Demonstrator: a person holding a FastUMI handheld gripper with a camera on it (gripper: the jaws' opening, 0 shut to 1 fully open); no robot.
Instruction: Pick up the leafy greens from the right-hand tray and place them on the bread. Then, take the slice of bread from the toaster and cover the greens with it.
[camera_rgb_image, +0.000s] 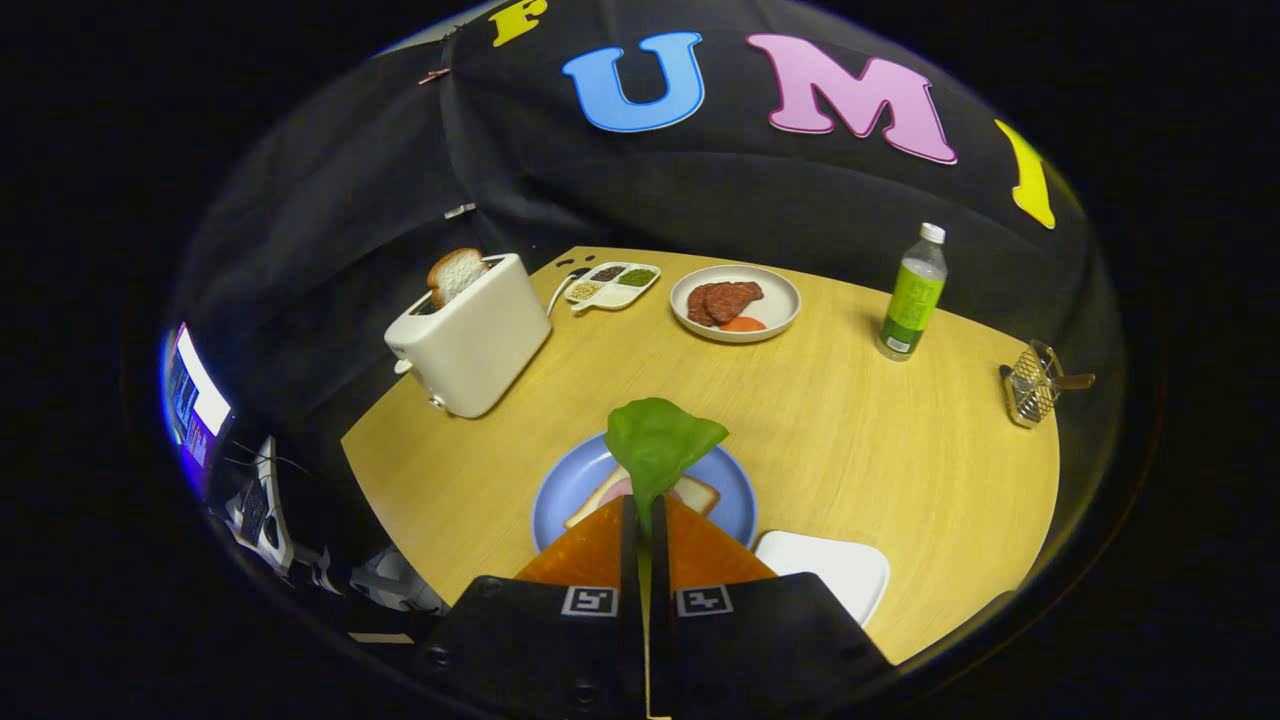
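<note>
Seemingly, leafy greens (660, 445) pinched between gripper (645, 510) fingers.

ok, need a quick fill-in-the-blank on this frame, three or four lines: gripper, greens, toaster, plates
1. The gripper is shut on the ____, held above the blue plate.
2. On the blue plate lies a slice of bread with a pink ____ on it.
3. The bread slice sticks up from the slot of the ____.
4. The white tray beside the blue plate lies on the ____ table.

Missing words: leafy green; slice of ham; toaster; wooden
</note>
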